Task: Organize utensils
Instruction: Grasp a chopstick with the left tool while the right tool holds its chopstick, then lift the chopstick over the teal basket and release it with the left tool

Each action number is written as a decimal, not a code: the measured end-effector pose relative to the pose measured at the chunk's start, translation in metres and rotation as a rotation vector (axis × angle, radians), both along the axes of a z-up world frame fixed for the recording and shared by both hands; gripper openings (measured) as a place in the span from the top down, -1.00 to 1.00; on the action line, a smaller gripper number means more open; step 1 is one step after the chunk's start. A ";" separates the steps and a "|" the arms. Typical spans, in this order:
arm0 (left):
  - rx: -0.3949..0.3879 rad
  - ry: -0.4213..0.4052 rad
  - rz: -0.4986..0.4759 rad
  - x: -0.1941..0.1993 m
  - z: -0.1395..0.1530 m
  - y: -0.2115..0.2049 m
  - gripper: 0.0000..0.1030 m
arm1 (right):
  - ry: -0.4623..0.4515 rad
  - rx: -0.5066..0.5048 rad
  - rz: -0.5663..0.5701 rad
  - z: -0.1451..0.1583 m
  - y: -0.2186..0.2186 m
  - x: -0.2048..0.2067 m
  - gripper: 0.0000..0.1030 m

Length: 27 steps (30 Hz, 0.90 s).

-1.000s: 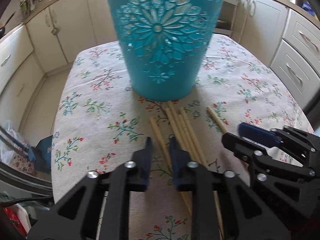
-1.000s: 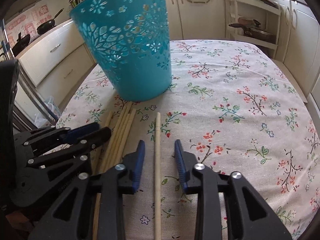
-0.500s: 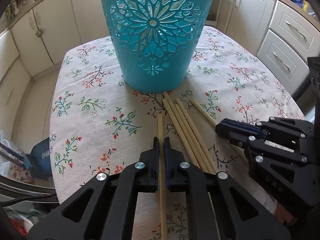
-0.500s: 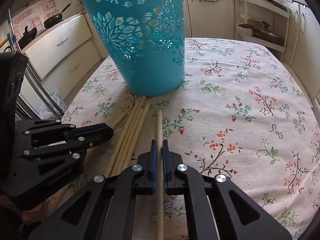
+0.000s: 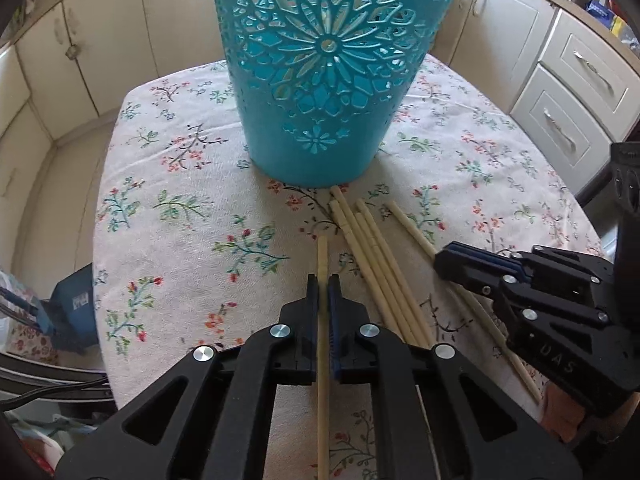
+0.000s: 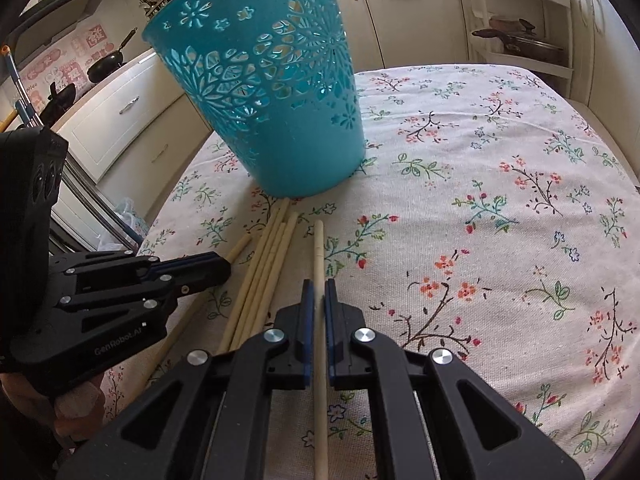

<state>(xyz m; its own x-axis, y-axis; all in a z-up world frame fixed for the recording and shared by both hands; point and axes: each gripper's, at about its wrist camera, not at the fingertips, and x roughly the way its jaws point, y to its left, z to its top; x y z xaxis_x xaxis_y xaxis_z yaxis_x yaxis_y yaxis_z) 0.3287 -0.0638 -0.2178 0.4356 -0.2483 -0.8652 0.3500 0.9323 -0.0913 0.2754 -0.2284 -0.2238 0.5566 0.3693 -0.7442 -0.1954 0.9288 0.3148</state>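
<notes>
A tall teal cut-out basket (image 5: 320, 80) (image 6: 272, 100) stands upright on the floral tablecloth (image 5: 180, 208). Just in front of it several pale wooden chopsticks (image 5: 372, 260) (image 6: 272, 256) lie in a bundle. My left gripper (image 5: 323, 280) is shut on a single chopstick (image 5: 322, 252) left of the bundle; its tip pokes out past the pads. My right gripper (image 6: 319, 284) is shut on another single chopstick (image 6: 318, 248) right of the bundle. Each gripper shows in the other's view: the right gripper (image 5: 440, 258) and the left gripper (image 6: 228, 268), both low over the cloth.
The table's left edge (image 5: 100, 280) drops to the floor, where a blue box (image 5: 72, 312) lies. Cream cabinets and drawers (image 5: 568, 92) ring the table. A shelf with pans (image 6: 520, 40) stands at the back right. Open cloth (image 6: 500, 220) spreads to the right of the chopsticks.
Both grippers stood open astride a chopstick a second ago; each has since closed on its chopstick. Both views have tilted slightly, and the basket looks nearer.
</notes>
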 end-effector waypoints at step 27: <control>-0.469 -0.444 0.091 0.002 0.241 0.032 0.90 | 0.004 0.014 0.001 0.000 -0.006 0.001 0.88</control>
<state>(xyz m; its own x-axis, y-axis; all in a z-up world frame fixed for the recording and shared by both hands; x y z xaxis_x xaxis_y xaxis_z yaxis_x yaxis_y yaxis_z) 0.3309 -0.0316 0.0233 0.7634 -0.5013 -0.4074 0.3700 0.8563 -0.3604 0.2764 -0.2343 -0.2242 0.5536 0.3805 -0.7407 -0.1951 0.9240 0.3288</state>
